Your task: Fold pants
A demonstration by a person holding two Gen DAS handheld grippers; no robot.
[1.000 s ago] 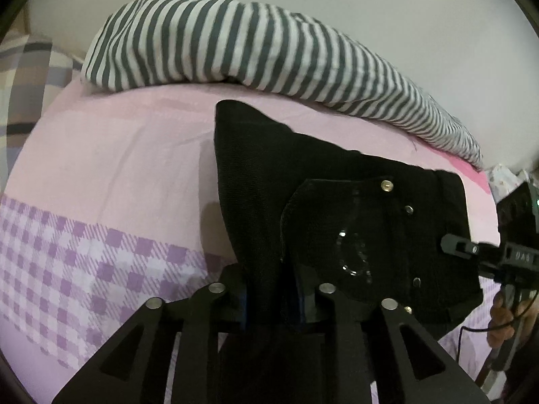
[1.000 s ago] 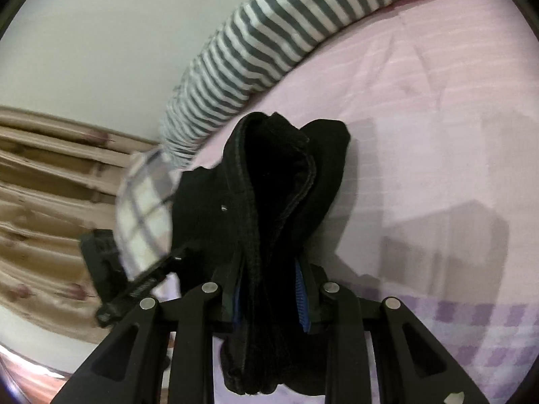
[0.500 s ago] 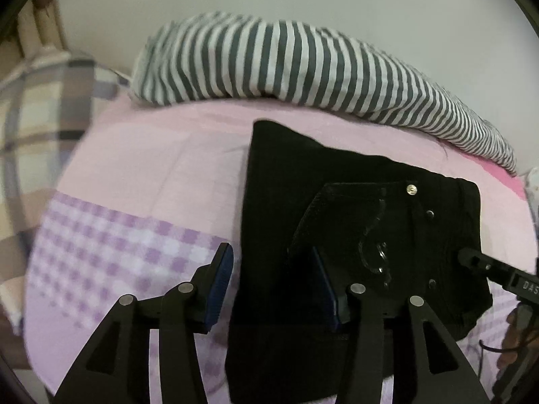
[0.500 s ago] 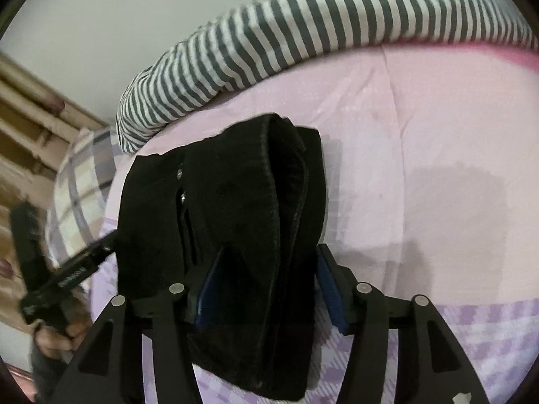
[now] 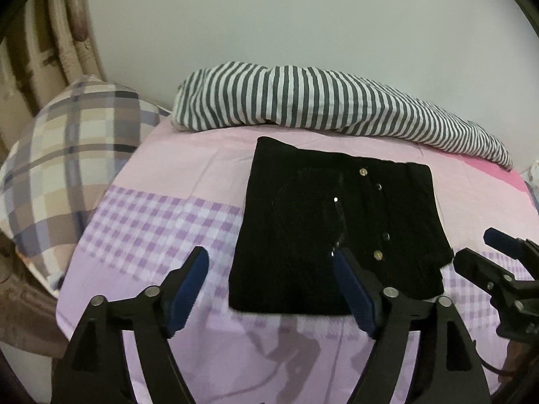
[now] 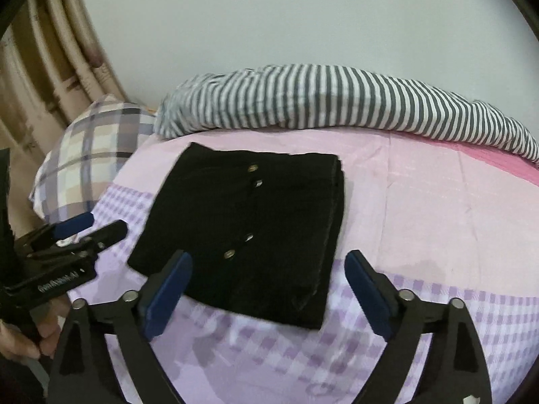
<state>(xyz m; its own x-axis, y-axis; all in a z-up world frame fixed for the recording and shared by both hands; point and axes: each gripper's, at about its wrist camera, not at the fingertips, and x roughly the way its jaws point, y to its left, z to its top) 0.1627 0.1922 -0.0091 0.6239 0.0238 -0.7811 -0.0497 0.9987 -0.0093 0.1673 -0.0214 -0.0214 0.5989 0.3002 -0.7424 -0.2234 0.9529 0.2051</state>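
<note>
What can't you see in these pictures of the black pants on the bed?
- How many layers the folded black pants have: both views show only the top.
- The bed sheet under the pants: covered.
- The wall side of the striped blanket: its own bulk hides it.
- The lettering on the left gripper, right wrist view: too small and blurred.
- The right gripper, left wrist view: cut off by the frame edge.

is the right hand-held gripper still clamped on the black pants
No, the right hand-held gripper has its blue-padded jaws wide apart, and the folded black pants lie flat on the pink bedsheet.
</note>
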